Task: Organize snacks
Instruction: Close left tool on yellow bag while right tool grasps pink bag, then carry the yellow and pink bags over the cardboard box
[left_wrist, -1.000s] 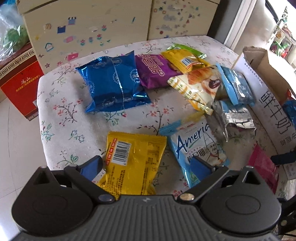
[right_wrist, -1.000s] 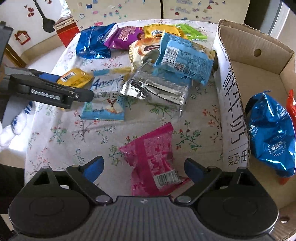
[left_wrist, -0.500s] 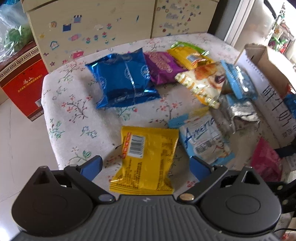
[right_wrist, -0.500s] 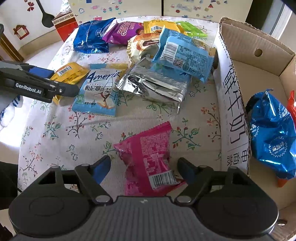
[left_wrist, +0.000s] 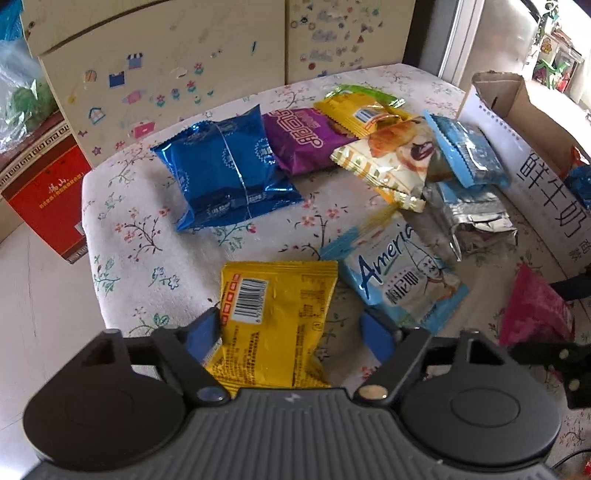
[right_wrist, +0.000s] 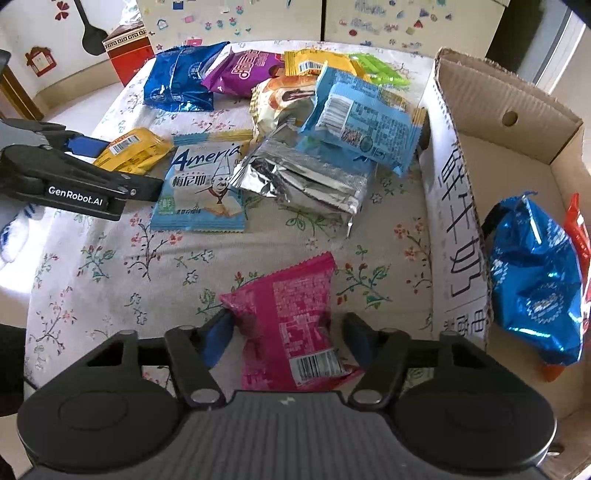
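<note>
Several snack packets lie on the floral table (left_wrist: 140, 236). My left gripper (left_wrist: 291, 336) is open around a yellow packet (left_wrist: 273, 321); its left finger touches the packet, the right finger stands apart. My right gripper (right_wrist: 286, 338) is open and straddles a pink packet (right_wrist: 291, 325), its fingers close to both sides. The pink packet also shows in the left wrist view (left_wrist: 532, 314). The cardboard box (right_wrist: 458, 206) stands on the right and holds a blue bag (right_wrist: 535, 280) and a red-orange packet (right_wrist: 581, 229).
A light blue "America" packet (right_wrist: 203, 192), a silver packet (right_wrist: 306, 177), a blue-labelled packet (right_wrist: 362, 118), a dark blue packet (left_wrist: 225, 170), purple (left_wrist: 299, 140), yellow and green packets lie further back. A red box (left_wrist: 40, 192) stands on the floor to the left.
Both grippers have narrowed and moved forward around their packets: the left around the yellow one, the right around the pink one. The packets have not moved.
</note>
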